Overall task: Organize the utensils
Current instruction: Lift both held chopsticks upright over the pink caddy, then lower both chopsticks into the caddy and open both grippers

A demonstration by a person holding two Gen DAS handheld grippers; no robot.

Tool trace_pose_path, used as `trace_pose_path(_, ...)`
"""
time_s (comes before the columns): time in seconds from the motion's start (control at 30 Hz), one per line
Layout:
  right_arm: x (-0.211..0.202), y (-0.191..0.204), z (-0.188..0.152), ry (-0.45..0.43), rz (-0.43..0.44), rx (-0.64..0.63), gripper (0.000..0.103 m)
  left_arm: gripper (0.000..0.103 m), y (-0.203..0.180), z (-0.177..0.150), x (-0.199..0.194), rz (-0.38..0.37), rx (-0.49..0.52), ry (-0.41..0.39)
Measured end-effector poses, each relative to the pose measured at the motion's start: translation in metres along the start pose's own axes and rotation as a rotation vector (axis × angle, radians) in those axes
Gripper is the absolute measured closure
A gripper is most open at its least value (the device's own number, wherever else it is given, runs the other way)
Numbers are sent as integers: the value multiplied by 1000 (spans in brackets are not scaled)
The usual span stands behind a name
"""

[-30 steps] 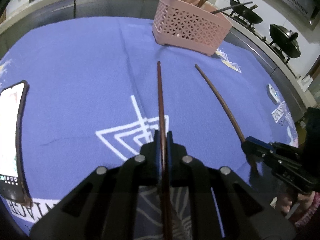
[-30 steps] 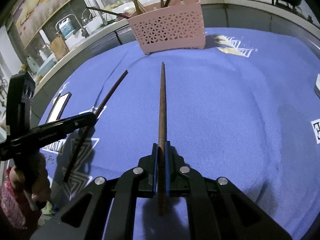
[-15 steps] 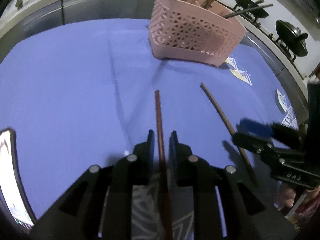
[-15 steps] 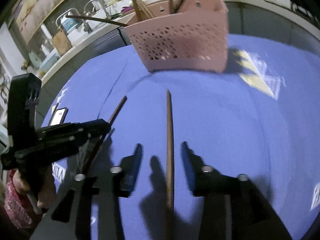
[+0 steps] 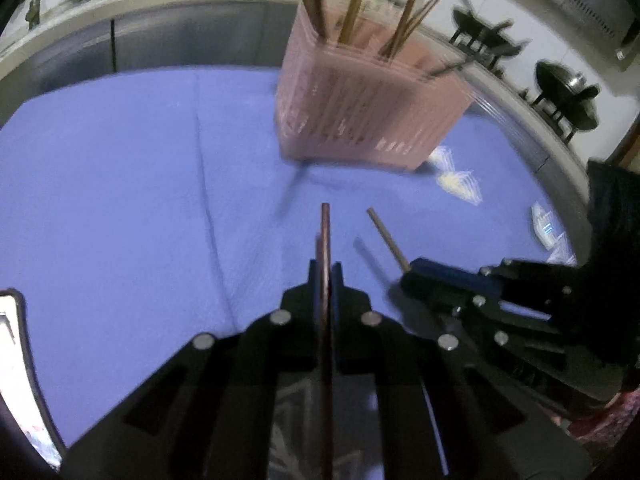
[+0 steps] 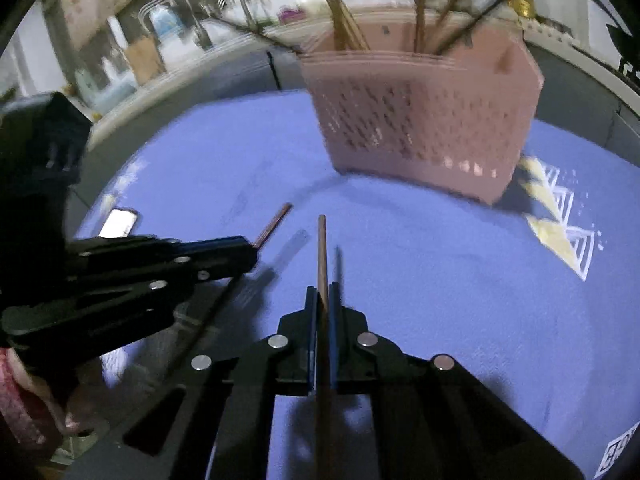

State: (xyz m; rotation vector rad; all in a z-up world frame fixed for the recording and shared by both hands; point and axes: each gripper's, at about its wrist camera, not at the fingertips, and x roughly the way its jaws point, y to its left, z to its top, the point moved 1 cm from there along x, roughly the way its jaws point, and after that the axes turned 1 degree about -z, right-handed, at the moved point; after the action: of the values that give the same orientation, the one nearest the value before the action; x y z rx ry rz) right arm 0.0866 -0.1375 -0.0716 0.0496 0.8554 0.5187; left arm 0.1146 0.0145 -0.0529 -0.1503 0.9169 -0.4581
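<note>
Both grippers have moved closer to the pink basket (image 5: 370,120) since the earlier frames, each carrying one chopstick.

Left gripper (image 5: 325,276) and right gripper (image 6: 324,300) have just closed their jaws: left clamps the left chopstick (image 5: 325,240), right clamps the right chopstick (image 6: 322,252). Both sticks are raised above the blue cloth (image 5: 120,200), tips toward the basket.

You've got a matt blue cloth (image 5: 120,200) under everything, slightly creased. The pink basket (image 6: 424,120) looks like perforated plastic. Both chopsticks (image 5: 325,248) (image 6: 321,252) read as dark smooth wood. Your grippers' (image 5: 325,280) (image 6: 323,300) fingers are matt black plastic with shiny metal screws.
</note>
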Motion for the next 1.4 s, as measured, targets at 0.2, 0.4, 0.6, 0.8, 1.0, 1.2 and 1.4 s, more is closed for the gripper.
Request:
trace_pose_path(0.2, -62, 7, 18, -216, 68, 24, 97, 99, -18, 20, -70, -59, 30, -165)
trace_pose_path(0.4, -102, 4, 45, -359, 73, 32, 97, 99, -30, 42, -118, -82, 58, -281)
trace_pose_path(0.6, -131, -4, 97, -460, 35, 28, 97, 99, -44, 94, -146, -110, 71, -361)
trace_pose_path(0.8, -146, -18, 171, -587, -29, 24, 98, 99, -64, 165, -165, -54, 116, -481)
trace_pose_path(1.0, -113, -32, 210, -621, -95, 14, 98, 99, -70, 209, -145, 16, 143, -528)
trace_pose_path(1.2, -74, -41, 199, -596, -130, -20, 98, 99, -58, 210, -99, 59, 158, -468)
trace_pose_path(1.4, -50, -46, 174, -537, -126, -15, 97, 98, -53, 187, -58, 85, 176, -408)
